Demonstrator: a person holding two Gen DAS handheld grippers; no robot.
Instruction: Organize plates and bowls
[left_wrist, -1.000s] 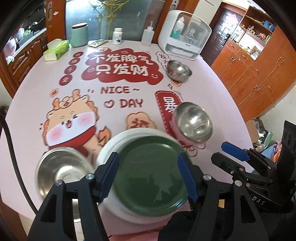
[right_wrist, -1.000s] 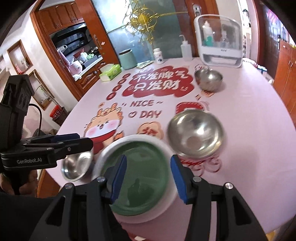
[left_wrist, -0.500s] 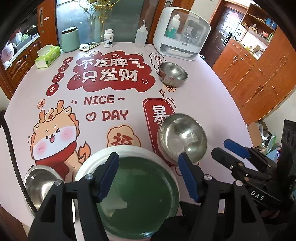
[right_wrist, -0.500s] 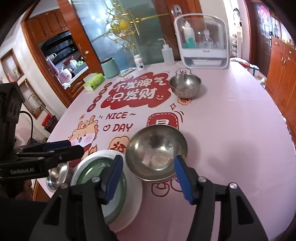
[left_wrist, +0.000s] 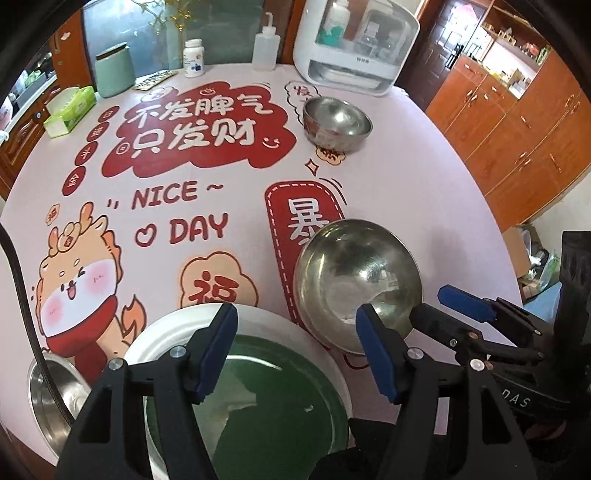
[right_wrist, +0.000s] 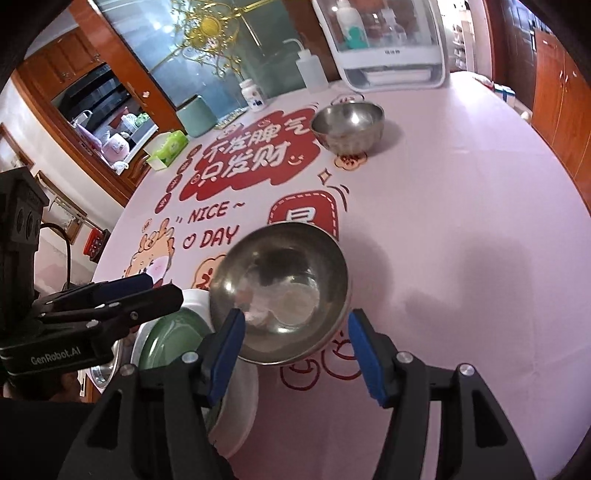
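While both grippers hang above the near edge of the pink printed tablecloth, the left gripper stands with jaws apart over the green plate, which lies on a white plate. Just right of it, the right gripper, whose jaws have just been opening, brackets the near rim of a steel bowl without pressing on it. A second steel bowl sits well apart by the white dish cabinet; a third lies beside the plates, at the left.
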